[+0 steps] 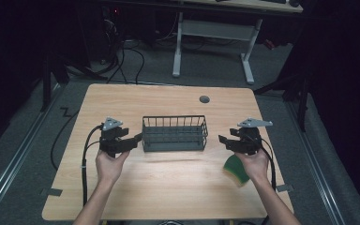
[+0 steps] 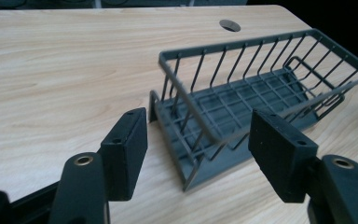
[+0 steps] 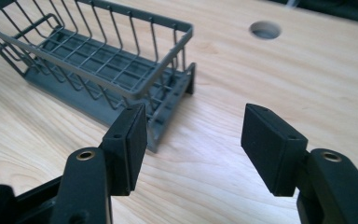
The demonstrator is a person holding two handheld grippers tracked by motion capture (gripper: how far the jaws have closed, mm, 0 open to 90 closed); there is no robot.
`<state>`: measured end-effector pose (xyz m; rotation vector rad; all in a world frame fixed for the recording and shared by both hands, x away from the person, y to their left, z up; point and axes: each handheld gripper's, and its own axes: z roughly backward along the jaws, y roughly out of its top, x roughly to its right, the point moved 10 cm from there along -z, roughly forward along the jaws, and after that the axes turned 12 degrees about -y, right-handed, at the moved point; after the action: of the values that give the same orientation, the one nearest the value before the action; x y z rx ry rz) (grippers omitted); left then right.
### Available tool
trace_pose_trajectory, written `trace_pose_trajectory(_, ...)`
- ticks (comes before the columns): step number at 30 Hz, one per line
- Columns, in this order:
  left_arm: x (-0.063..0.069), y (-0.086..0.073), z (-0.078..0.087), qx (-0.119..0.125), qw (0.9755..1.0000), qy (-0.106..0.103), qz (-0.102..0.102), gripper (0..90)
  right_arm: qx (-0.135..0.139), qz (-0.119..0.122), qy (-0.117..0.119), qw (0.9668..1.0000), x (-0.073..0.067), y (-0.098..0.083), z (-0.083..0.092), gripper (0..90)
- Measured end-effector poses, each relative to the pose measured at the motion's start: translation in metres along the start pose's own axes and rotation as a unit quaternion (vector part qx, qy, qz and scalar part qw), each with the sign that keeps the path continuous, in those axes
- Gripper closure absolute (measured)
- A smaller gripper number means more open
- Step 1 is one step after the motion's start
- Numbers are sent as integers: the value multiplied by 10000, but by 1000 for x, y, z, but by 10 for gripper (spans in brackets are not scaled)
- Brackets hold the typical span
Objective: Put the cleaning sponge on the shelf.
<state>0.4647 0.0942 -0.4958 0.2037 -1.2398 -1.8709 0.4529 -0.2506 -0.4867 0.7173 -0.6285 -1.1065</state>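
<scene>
Holding your left gripper (image 1: 133, 139) just off the left end of the dark grey wire basket (image 1: 174, 133), you have its jaws spread apart with nothing pressed between them. In the left gripper view the two black pads (image 2: 127, 151) stand on either side of the basket's near corner (image 2: 186, 140), yet neither pad touches the wire. The basket itself sits upright on the light wooden table (image 1: 168, 178), roughly at the middle of the tabletop, its long side facing you and its floor bare. Beyond it, toward the far edge, a small round grey hole (image 1: 204, 99) is set into the wood.

Moving right, your right gripper (image 1: 224, 140) hovers near the basket's right end, a little apart from it, jaws likewise released and gripping nothing. The right gripper view shows the basket's end (image 3: 168, 93) lying off to the left of the left pad (image 3: 129, 147), with bare wood between the pads. Just under your right hand (image 1: 255, 165), at the near right part of the table, lies a green and yellow sponge (image 1: 236, 169), partly covered by the hand.
</scene>
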Motion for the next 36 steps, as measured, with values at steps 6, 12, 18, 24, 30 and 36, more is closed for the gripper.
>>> trace_pose_trajectory(6, -9, -24, 10, -64, 9998, 157, -97, 376, 32, -57, -196, 9998, 12, -16, 11, 298)
trace_pose_trajectory(12, -14, -46, 11, -197, 9995, 226, -57, 362, 29, -123, -148, 9998, 17, -36, 21, 267)
trace_pose_trajectory(18, -20, -75, 3, -412, 9981, 429, -158, 348, 29, -107, -130, 9999, 21, -51, 25, 248)
trace_pose_trajectory(24, -30, -100, -4, -610, 9964, 584, -76, 320, -133, -160, -110, 9997, 26, -78, 24, 207)
trace_pose_trajectory(30, -37, -108, -7, -715, 9946, 749, -114, 305, -282, -145, -99, 9994, 26, -98, 16, 143)
trace_pose_trajectory(36, -41, -110, -9, -766, 9928, 906, -181, 298, -256, -72, -109, 9996, 22, -105, 10, 109)
